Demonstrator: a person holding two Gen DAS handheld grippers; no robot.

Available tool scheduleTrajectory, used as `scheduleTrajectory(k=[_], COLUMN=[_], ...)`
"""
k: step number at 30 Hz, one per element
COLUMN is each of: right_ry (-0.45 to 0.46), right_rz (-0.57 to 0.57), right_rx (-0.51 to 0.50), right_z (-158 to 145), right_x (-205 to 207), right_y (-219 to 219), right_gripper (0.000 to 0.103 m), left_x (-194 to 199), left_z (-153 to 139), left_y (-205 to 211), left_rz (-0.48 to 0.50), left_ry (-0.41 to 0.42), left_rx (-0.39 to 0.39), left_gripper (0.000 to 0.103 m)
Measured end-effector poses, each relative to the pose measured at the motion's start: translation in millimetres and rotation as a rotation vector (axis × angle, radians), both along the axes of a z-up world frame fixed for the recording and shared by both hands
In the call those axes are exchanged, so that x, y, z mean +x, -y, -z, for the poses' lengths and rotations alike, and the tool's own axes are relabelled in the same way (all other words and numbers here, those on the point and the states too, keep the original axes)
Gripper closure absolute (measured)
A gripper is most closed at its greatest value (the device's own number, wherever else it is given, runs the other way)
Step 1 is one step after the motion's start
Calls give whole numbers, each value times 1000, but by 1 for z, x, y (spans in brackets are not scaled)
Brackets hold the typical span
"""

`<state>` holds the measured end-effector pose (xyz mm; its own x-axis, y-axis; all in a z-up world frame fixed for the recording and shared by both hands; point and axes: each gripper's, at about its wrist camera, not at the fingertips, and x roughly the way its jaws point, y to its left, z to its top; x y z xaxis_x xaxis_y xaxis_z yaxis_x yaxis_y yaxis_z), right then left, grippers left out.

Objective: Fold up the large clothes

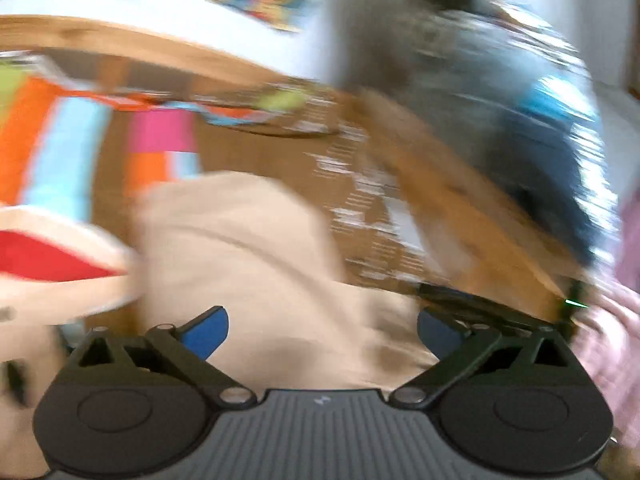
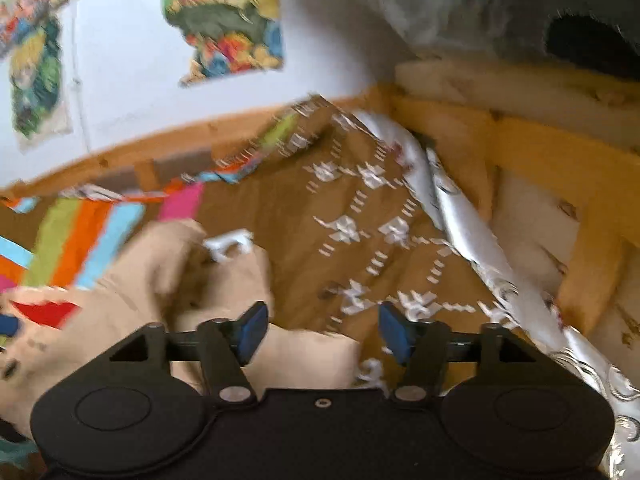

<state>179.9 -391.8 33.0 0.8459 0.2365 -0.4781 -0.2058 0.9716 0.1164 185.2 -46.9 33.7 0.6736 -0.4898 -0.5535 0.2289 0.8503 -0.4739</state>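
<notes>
Left tool (image 1: 322,330): fingers spread wide, nothing between them, poised over the beige garment (image 1: 248,248).
Beige garment: crumpled on the brown patterned bedspread (image 2: 360,208), beside a striped blanket (image 2: 80,236).
Right tool (image 2: 322,332): fingers apart, empty, at the garment's right edge.

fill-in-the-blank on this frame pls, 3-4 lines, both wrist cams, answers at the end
1. The garment lying on the brown patterned bedspread is ____ in colour.
2. The left gripper has its jaws ____, with nothing clamped between them.
3. The pads on the right gripper fingers are ____ in colour.
4. The pictures hang on a ____ wall behind the bed.

Missing words: beige; open; blue; white
</notes>
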Motion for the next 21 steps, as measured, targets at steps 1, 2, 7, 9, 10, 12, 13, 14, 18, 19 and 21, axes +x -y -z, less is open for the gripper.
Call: scheduleTrajectory(k=[1,2,7,9,10,12,13,14,18,19,21], right_ry=[-1,-5,-74,-134,-163,-222,-238,-247,-207,-181,-77], right_rz=[-34,-75,-202,-195,-183,-154,-154,-151,-139,-130,-104], right_rx=[15,27,-60,-133,-153,-195,-189,-179,-113,-109,-115], right_z=[-5,-8,-3,14,22,41,50,57,58,55,43], right_x=[-5,-11,-38,-43,-43,-40,-37,-36,-31,-33,-37], right_y=[-4,-10,-41,-45,-45,-42,-40,-38,-29,-29,-31], right_gripper=[31,31,66,77,79,82,82,82,81,81,76], left_x=[3,5,21,24,25,25,26,25,24,25,23], left_z=[4,8,43,56,61,71,74,78,97,98,102], left_y=[-7,-12,-22,-20,-18,-15,-12,-11,-9,-11,-12], left_rz=[-45,-78,-105,-69,-45,-14,-7,-2,3,6,10], left_ry=[-28,-56,-201,-236,-244,-259,-269,-279,-302,-299,-295], left_rx=[16,24,50,58,53,47,46,46,7,1,-8], left_gripper=[1,1,1,2,2,2,2,1,0,0,0])
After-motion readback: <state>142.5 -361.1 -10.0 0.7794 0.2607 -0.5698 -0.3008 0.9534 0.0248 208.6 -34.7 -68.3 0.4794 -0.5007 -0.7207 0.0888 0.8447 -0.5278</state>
